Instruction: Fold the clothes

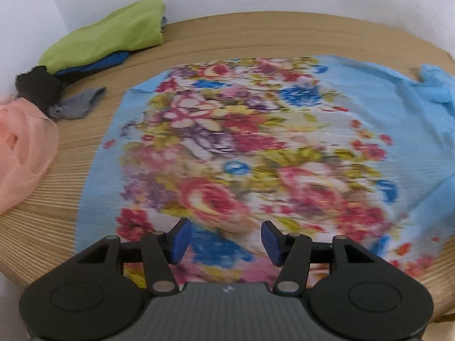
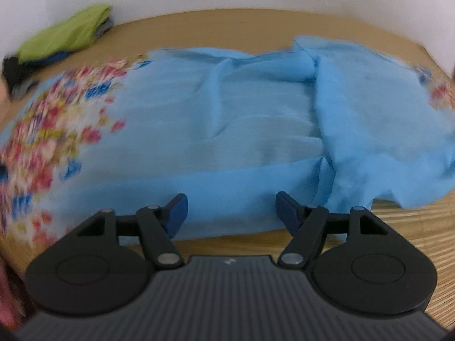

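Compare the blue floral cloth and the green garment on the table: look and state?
The floral cloth is light blue with a printed flower panel; the green garment is plain lime. The floral cloth lies spread out, rumpled at its plain end; the green garment sits bunched on top of a pile at the table's far corner. Both rest on the table, ungripped.

Count — one blue floral cloth [image 1: 241,142] spread on one table [image 1: 256,34]; five other garments at left: green [image 1: 108,37], blue [image 1: 96,64], black [image 1: 38,88], grey [image 1: 78,105], peach [image 1: 22,147].
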Demonstrator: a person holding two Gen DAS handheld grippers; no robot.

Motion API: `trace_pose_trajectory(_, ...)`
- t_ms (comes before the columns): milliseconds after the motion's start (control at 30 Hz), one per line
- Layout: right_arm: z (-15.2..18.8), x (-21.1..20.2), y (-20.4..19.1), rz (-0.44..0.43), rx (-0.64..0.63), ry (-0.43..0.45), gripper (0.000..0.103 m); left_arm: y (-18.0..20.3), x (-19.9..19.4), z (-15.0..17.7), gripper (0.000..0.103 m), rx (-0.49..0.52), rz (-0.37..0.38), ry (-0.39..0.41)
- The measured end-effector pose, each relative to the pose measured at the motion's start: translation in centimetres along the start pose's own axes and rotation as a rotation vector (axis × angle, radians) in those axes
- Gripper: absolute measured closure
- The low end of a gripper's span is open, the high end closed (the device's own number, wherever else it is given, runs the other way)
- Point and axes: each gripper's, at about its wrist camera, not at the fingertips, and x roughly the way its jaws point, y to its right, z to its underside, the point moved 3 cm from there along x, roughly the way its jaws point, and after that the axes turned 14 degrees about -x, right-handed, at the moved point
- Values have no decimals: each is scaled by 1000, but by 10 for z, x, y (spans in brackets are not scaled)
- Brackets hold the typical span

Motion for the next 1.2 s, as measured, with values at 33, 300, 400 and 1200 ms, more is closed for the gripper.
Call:
trace_pose_trajectory(33, 2, -3, -7, -14, -36, -7, 31, -6, 3, -2, 46, -1, -21, 1)
trace_pose_trajectory(300, -14, -30, -67, -212, -225, -137, 34, -80, 25, -18, 45, -12, -47, -23)
trace_pose_trajectory(400, -47, -36, -96, -173, -222, -39, 34, -111, 40, -36, 45, -1, -27, -19)
trace_pose_trajectory(1200, -154, 71, -419, -577, -524, 153, 32, -115, 188, -223, 38, 438, 290, 63)
